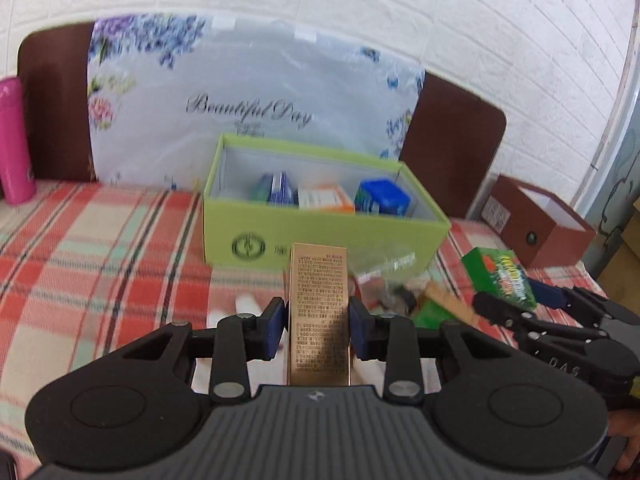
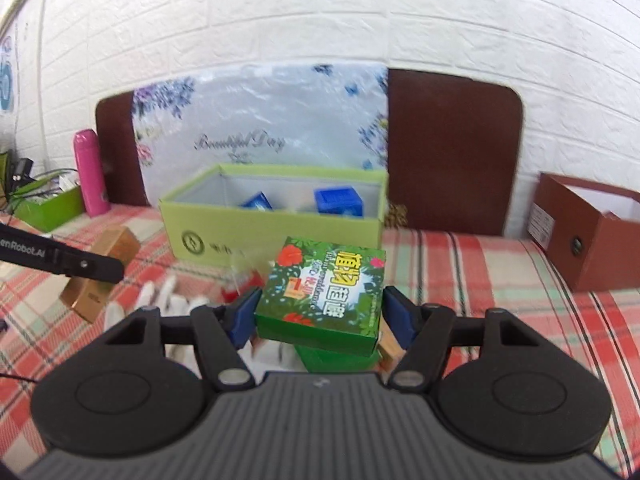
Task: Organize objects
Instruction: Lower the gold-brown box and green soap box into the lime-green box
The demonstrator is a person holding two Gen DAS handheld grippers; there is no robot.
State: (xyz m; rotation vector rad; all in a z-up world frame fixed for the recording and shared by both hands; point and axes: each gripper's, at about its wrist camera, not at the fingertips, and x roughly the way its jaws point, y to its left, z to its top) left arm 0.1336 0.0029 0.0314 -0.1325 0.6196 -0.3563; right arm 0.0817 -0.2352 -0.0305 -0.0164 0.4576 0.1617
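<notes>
We hold a gold carton (image 1: 319, 312) in our left gripper (image 1: 319, 330), whose blue pads (image 1: 275, 328) press on its two narrow sides. Its long axis runs straight ahead along the fingers, printed face up, far end past the fingertips toward the lime box (image 1: 320, 228).

Our right gripper (image 2: 320, 316) clamps a green carton (image 2: 326, 292) between its pads (image 2: 245, 314), floral face up and tilted toward us. Its long axis lies across the fingers, and its printed text runs sideways. It hangs clear of the plaid cloth (image 2: 500, 280), before the lime box's front wall.

The lime box stands open ahead of both tools, blue cartons (image 1: 382, 196) inside. A brown box (image 2: 592, 232) sits off to the right, and a pink bottle (image 2: 91, 172) far to the left.
</notes>
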